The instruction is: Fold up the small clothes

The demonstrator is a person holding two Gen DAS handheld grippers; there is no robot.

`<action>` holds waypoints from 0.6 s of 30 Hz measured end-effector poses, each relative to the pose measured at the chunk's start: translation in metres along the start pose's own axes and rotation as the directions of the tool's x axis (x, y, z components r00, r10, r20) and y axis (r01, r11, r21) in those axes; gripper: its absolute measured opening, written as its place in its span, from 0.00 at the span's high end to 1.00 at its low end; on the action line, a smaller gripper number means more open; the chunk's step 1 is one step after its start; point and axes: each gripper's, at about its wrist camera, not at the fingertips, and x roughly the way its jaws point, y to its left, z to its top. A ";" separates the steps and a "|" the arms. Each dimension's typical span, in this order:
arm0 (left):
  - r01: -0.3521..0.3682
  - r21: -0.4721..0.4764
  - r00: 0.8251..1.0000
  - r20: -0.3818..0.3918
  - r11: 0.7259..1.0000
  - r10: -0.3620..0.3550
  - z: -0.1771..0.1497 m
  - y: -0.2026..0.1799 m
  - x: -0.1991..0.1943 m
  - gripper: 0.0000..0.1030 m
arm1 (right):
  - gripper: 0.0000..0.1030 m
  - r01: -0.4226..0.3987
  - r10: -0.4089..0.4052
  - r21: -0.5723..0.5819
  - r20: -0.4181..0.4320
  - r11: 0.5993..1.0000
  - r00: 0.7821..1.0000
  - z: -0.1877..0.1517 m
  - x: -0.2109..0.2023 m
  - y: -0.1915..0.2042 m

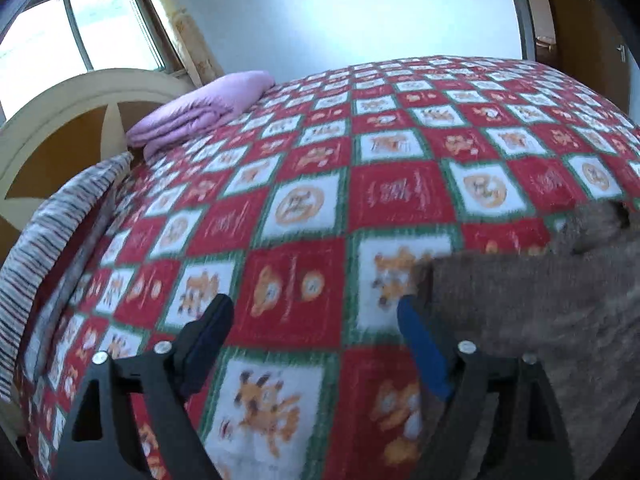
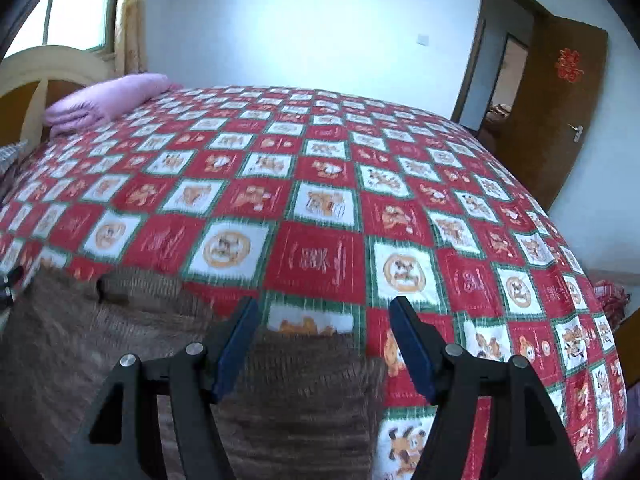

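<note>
Plainly, both grippers hang over a bed covered by a red, white and green checked bedspread [image 1: 304,208] printed with orange cartoon animals. The left gripper [image 1: 316,316] has its blue-padded fingers [image 1: 420,344] spread wide, with only bedspread between them; the right-hand pad lies at the left edge of a brown knitted garment [image 1: 540,312] that is spread flat on the bed and fills the lower right of the left wrist view. Whether that pad touches the knit cannot be told through the blur.

From the right wrist view, the right gripper [image 2: 324,320] also has its fingers [image 2: 412,344] apart and gripping nothing. The brown knitted garment [image 2: 120,340] lies below and to the left of them, its upper right edge reaching between the two pads, with bare bedspread beyond.

At the head of the bed a folded lilac quilt [image 1: 200,108] rests near a cream and brown wooden headboard [image 1: 60,120], and a striped pillow [image 1: 52,224] lies at the left edge. A brown wooden door [image 2: 560,120] stands open at the far right.
</note>
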 end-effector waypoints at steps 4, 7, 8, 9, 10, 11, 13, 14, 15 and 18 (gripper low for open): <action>0.049 -0.023 0.998 -0.027 0.999 -0.049 -0.038 0.014 -0.014 0.13 | 0.33 -0.044 0.045 0.034 -0.028 0.998 0.999 -0.041 -0.013 -0.013; 0.116 -0.072 0.993 -0.024 0.991 -0.118 -0.065 0.028 -0.036 0.13 | 0.33 -0.097 0.102 0.103 -0.047 0.990 0.994 -0.076 -0.031 -0.026; 0.140 -0.090 0.989 -0.025 0.986 -0.143 -0.073 0.031 -0.044 0.13 | 0.33 -0.112 0.119 0.124 -0.049 0.986 0.992 -0.090 -0.041 -0.032; 0.166 -0.105 0.985 -0.024 0.981 -0.169 -0.081 0.032 -0.052 0.13 | 0.33 -0.119 0.127 0.134 -0.053 0.984 0.990 -0.098 -0.045 -0.035; 0.190 -0.111 0.981 -0.023 0.975 -0.194 -0.085 0.032 -0.057 0.13 | 0.33 -0.128 0.137 0.150 -0.057 0.980 0.989 -0.111 -0.053 -0.039; 0.213 -0.112 0.976 -0.024 0.971 -0.217 -0.090 0.030 -0.063 0.13 | 0.33 -0.135 0.147 0.167 -0.065 0.977 0.987 -0.122 -0.059 -0.042; 0.247 -0.103 0.968 -0.023 0.963 -0.251 -0.096 0.022 -0.070 0.13 | 0.33 -0.144 0.161 0.197 -0.074 0.970 0.984 -0.137 -0.068 -0.047; 0.263 -0.087 0.964 -0.021 0.961 -0.265 -0.098 0.016 -0.074 0.13 | 0.33 -0.150 0.169 0.214 -0.075 0.965 0.983 -0.145 -0.072 -0.050; 0.268 -0.068 0.963 -0.019 0.961 -0.270 -0.099 0.010 -0.077 0.13 | 0.33 -0.153 0.174 0.222 -0.077 0.963 0.982 -0.148 -0.073 -0.051; 0.263 -0.055 0.964 -0.022 0.963 -0.265 -0.099 -0.003 -0.078 0.17 | 0.33 -0.183 0.210 0.241 -0.091 0.953 0.974 -0.156 -0.074 -0.050</action>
